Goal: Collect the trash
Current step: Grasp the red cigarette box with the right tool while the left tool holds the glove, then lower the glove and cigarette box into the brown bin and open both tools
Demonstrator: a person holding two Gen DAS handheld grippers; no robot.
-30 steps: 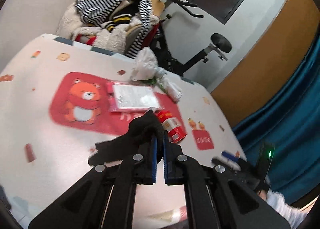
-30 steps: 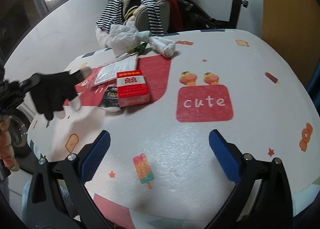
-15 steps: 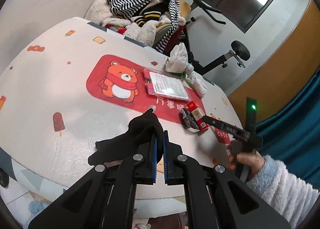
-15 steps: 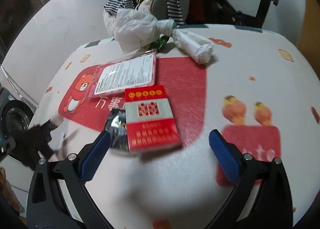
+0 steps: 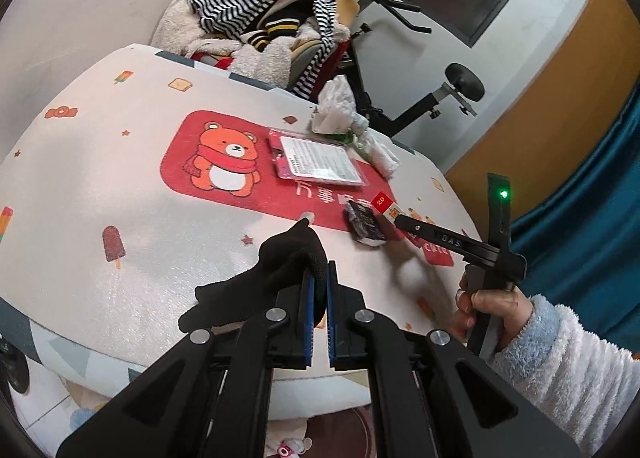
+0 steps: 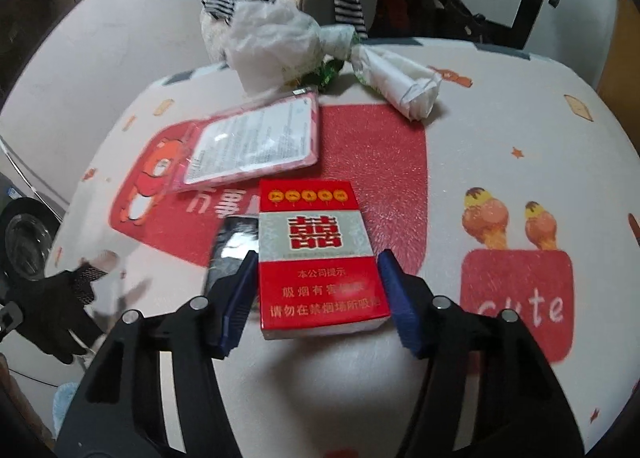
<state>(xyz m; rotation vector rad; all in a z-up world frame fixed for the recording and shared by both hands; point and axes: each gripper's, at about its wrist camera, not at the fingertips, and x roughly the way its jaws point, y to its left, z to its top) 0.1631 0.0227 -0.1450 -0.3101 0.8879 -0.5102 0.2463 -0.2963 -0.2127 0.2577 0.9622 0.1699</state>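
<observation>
We close our right hand-held gripper around a red cigarette pack lying on the desk, pads not yet touching; light, crushable cardboard, best pinched across its long sides. Our left hand-held gripper clamps a black glove.

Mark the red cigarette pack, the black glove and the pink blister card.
red cigarette pack (image 6: 320, 258): right wrist view, middle of its top face.
black glove (image 5: 288, 258): left wrist view, bunched fabric above the claw.
pink blister card (image 5: 318, 157): left wrist view, white label.
</observation>
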